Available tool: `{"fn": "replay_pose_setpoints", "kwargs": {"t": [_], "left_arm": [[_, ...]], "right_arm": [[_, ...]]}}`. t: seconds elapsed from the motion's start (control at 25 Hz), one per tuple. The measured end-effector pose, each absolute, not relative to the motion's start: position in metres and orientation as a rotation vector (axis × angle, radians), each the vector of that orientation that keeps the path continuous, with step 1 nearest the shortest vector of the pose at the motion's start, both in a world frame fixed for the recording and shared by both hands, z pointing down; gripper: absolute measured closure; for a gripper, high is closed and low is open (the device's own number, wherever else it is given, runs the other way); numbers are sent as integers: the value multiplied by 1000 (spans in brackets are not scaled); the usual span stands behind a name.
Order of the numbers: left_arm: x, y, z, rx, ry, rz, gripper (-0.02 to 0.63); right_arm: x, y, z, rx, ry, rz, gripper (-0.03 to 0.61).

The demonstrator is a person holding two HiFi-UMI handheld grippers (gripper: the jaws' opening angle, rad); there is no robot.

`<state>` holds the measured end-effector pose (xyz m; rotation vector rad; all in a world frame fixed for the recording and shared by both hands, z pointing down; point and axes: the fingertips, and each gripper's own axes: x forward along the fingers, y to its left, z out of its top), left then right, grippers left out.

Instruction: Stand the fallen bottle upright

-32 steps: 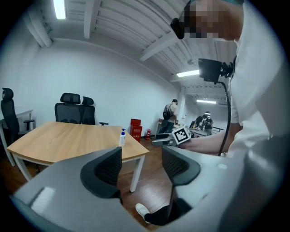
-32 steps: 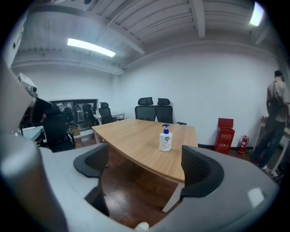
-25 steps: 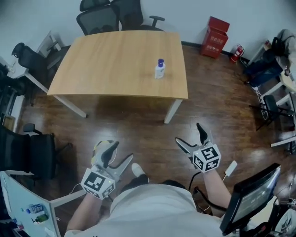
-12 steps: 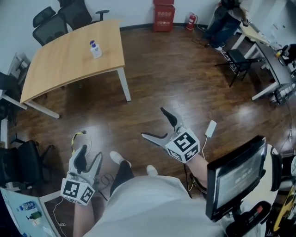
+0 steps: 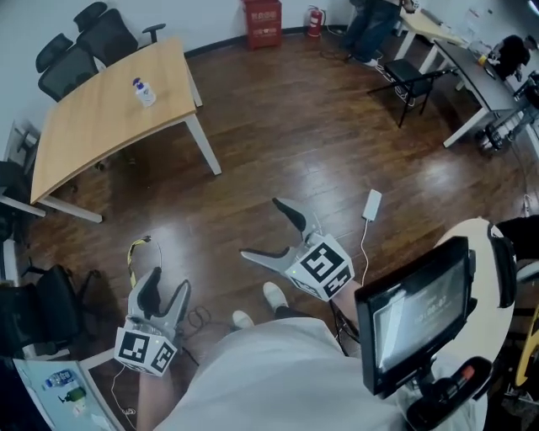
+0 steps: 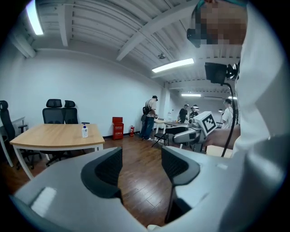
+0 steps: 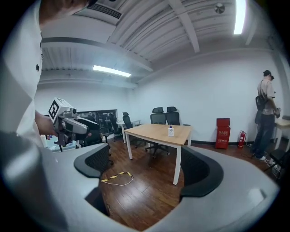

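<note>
Bottle (image 5: 144,91) upright on table (image 5: 84,126) — well apart from fingers (image 5: 148,290) | left gripper (image 5: 166,290) spread, empty | right gripper (image 5: 263,227) spread, empty

Open-plan office. Wood table (image 5: 101,118) at 10 o'clock with black swivel chairs (image 5: 80,42) behind it, more desks (image 5: 484,77) at 2 o'clock, a monitor (image 5: 413,316) at 5 o'clock. Red box (image 5: 263,18) and fire extinguisher (image 5: 315,18) by the white wall at 12. Dark plank floor (image 5: 286,126), tube lights (image 6: 172,65) overhead.

White bottle (image 5: 144,91) (blue-topped), tan table (image 5: 93,126), brown floor (image 5: 278,126).
</note>
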<state>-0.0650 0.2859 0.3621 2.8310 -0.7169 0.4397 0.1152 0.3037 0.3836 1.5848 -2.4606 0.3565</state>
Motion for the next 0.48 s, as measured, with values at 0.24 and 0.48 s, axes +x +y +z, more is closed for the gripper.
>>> {"fn": "replay_pose_setpoints", "kwargs": {"t": [0.24,0.48], "left_arm": [[-91,298,366,2832,-686,410,344],[-145,299,375,2797,-718,389,344]], "right_arm": [[82,312,383,1572,-2438,356,72],[33,308,378,1528,-2424,345,72]]}}
